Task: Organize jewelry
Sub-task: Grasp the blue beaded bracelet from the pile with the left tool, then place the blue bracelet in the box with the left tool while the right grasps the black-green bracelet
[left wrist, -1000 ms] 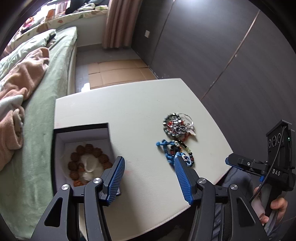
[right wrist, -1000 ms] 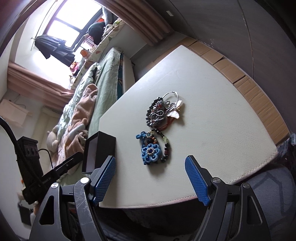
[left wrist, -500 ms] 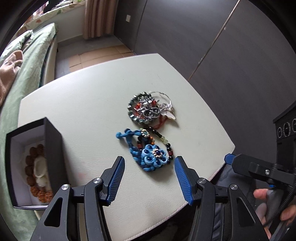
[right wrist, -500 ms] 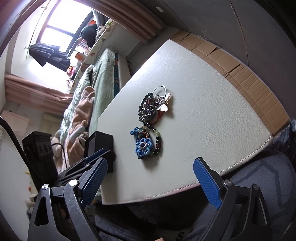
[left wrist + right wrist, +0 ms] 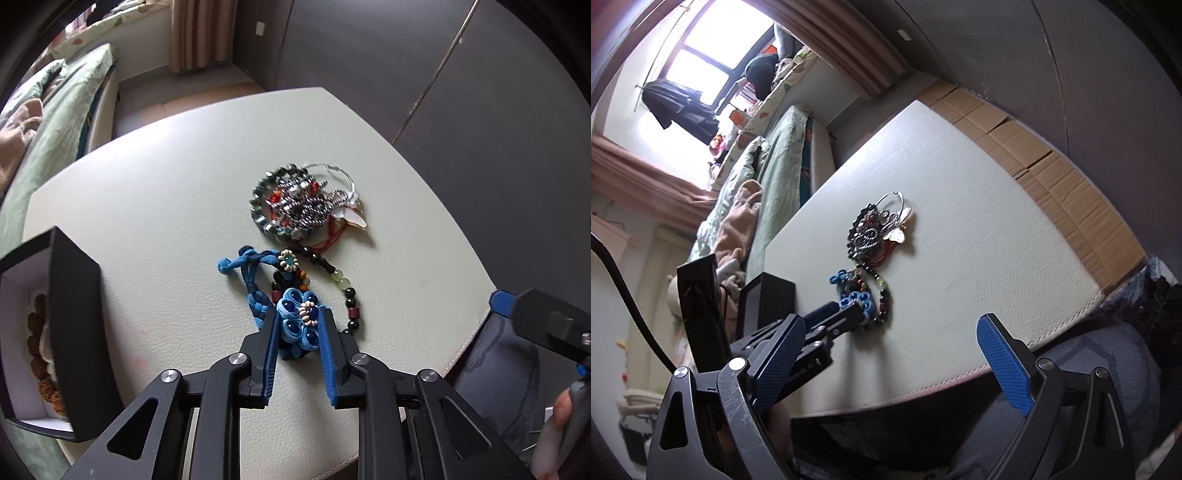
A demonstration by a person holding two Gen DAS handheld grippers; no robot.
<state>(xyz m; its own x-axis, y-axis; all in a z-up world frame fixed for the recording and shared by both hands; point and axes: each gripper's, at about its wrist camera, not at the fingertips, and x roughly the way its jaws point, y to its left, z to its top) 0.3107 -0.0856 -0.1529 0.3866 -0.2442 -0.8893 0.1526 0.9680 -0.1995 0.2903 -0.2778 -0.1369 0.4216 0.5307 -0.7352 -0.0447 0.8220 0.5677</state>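
At lower centre, the left gripper [image 5: 299, 325] is closing on the blue flower bracelet [image 5: 297, 321] lying on the table [image 5: 147, 206]; the right gripper [image 5: 890, 365] hangs released, farther off.

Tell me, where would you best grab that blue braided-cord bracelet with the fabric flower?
Probably at the blue fabric flower of the blue braided-cord bracelet, coming steeply down from the table's near edge. The flower is the thickest, raised part, while the cord lies flat on the white leather-look table. The left gripper is closing its jaws there, one pad on each side of the flower.
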